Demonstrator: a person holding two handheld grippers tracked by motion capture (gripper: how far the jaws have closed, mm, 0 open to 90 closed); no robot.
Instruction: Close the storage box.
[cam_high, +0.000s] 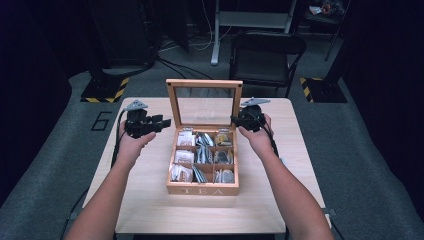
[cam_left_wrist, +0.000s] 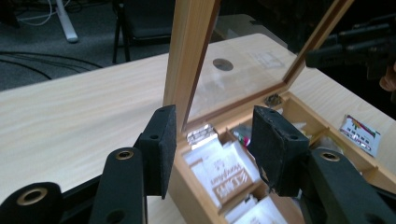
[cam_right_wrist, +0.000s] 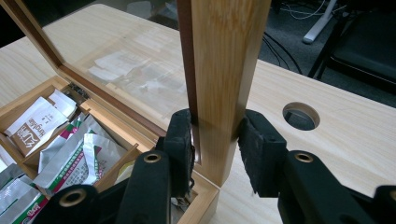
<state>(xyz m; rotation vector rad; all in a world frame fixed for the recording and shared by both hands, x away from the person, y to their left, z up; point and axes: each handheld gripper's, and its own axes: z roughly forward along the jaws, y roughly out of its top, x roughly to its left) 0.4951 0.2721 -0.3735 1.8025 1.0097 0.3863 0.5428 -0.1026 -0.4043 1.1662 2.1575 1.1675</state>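
A wooden tea box (cam_high: 202, 189) stands open mid-table, with several tea bags (cam_high: 182, 172) in its compartments. Its glass lid (cam_high: 204, 84) is upright. My right gripper (cam_high: 235, 119) is at the lid's right side; in the right gripper view its jaws (cam_right_wrist: 215, 140) are shut on the lid's wooden side frame (cam_right_wrist: 224, 56), pads pressed on both faces. My left gripper (cam_high: 165, 121) hovers just left of the lid. In the left gripper view it (cam_left_wrist: 215, 135) is open, the lid's left frame (cam_left_wrist: 191, 56) beyond the pads (cam_left_wrist: 161, 149), which touch nothing.
The light wooden table (cam_high: 150, 200) has a round cable hole (cam_right_wrist: 301, 116) behind the box. One loose tea packet (cam_left_wrist: 359, 135) lies on the table right of the box. A black folding chair (cam_high: 265, 55) stands beyond the far edge.
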